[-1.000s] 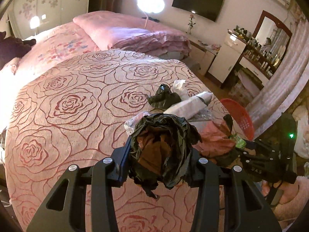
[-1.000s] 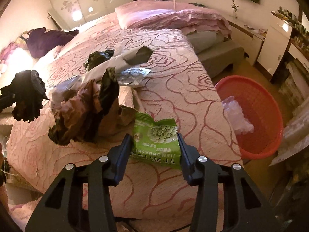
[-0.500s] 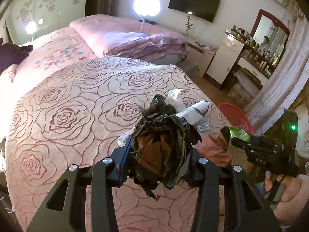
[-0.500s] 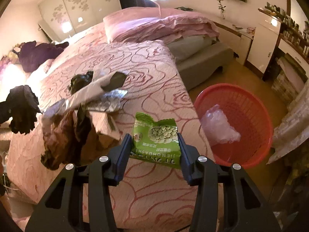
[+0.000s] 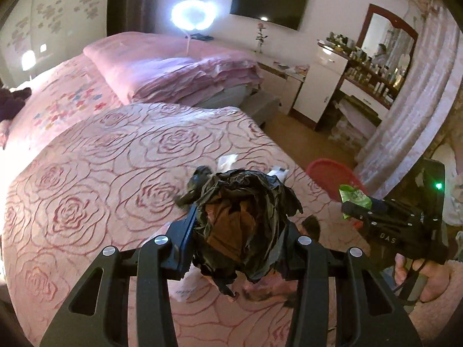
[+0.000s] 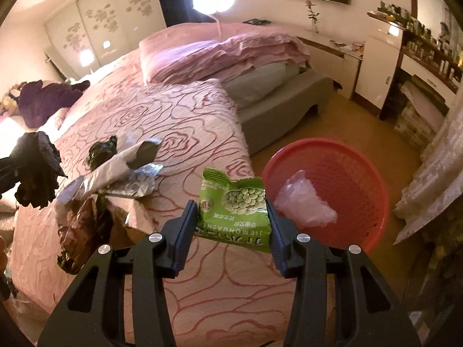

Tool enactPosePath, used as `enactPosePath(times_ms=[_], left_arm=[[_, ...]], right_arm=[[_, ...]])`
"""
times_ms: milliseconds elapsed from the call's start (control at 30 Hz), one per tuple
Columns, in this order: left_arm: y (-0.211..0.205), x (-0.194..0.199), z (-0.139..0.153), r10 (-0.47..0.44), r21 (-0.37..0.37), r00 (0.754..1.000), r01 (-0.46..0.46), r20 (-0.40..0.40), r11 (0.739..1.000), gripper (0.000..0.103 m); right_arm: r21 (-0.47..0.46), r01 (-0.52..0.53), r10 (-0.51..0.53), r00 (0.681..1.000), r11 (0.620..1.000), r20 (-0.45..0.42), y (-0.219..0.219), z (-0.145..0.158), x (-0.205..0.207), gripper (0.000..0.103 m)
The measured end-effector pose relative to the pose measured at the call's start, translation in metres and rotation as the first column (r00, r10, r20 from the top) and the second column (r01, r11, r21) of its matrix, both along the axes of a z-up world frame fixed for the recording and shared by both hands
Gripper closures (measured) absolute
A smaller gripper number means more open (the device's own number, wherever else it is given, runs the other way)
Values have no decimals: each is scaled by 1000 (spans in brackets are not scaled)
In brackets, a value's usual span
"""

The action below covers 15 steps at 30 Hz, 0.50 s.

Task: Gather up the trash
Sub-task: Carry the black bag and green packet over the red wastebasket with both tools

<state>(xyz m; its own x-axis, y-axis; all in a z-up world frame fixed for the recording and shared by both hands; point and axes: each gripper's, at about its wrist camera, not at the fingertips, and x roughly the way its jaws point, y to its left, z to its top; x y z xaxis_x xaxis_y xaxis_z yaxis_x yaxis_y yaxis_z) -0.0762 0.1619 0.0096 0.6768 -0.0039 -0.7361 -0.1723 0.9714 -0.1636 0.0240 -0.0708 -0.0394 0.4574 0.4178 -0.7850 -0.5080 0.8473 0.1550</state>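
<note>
My left gripper (image 5: 241, 231) is shut on a crumpled black plastic bag (image 5: 246, 211) with brown paper inside, held above the bed; the bag also shows at the left of the right wrist view (image 6: 36, 170). My right gripper (image 6: 231, 222) is shut on a green snack packet (image 6: 235, 211), held over the bed's corner, left of the red basket (image 6: 358, 173). The packet (image 5: 354, 196) and the basket (image 5: 330, 170) also show in the left wrist view. A clear plastic wrapper (image 6: 303, 202) lies in the basket.
More trash lies on the rose-patterned bedspread (image 6: 179, 121): a long silver wrapper (image 6: 115, 170), a small black bag (image 6: 102, 151) and a brown and black bag (image 6: 84, 225). Folded pink bedding (image 6: 220, 52) lies beyond. White cabinets (image 6: 379, 66) line the right wall.
Both grippers have risen and moved right, toward the basket. The green packet has come off the bed and now hangs beside the basket's rim. The black bag stays gripped.
</note>
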Motion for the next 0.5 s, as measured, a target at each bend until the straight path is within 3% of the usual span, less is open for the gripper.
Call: enactPosePath(times_ms=[500], left_arm=[[-55,57,12,-154,11,988,154,7,988,61]], right_arm=[[25,160,-161,986,987,35,-51,16,29,58]])
